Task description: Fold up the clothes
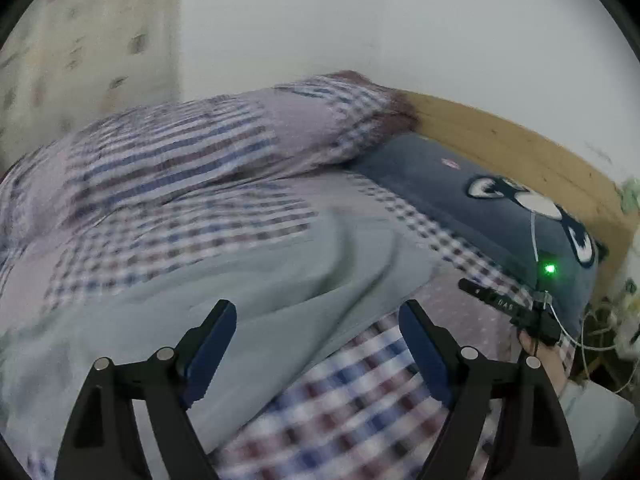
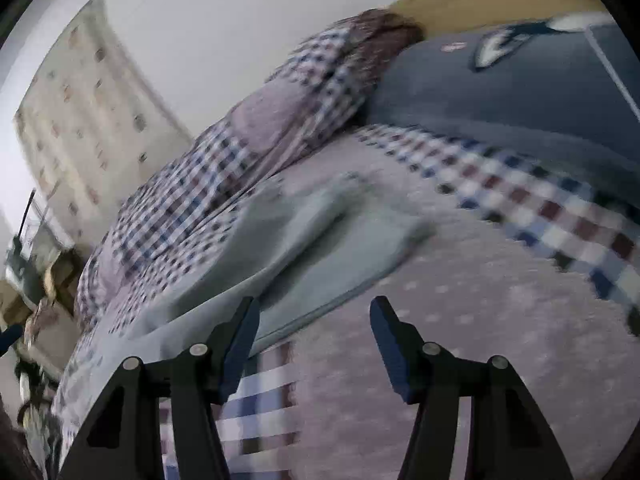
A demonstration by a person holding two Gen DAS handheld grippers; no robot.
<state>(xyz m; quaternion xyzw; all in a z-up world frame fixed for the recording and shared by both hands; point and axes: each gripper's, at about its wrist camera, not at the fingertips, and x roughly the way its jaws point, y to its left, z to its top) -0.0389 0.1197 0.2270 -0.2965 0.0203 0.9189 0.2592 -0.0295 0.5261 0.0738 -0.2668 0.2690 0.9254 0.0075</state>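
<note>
- My left gripper [image 1: 318, 336] and right gripper [image 2: 314, 332] both hold their jaws apart, gripping nothing.
- The pale grey-green cloth garment [image 1: 256, 280] lies rumpled on the checked patchwork bedspread [image 1: 352, 396]; folding seems barely started.

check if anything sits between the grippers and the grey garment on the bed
Nothing visible does. The left gripper, open, hangs right over the garment. The right gripper, open, is at the garment's near edge, with only bare bedspread under its right finger. Both views are blurred.
</note>
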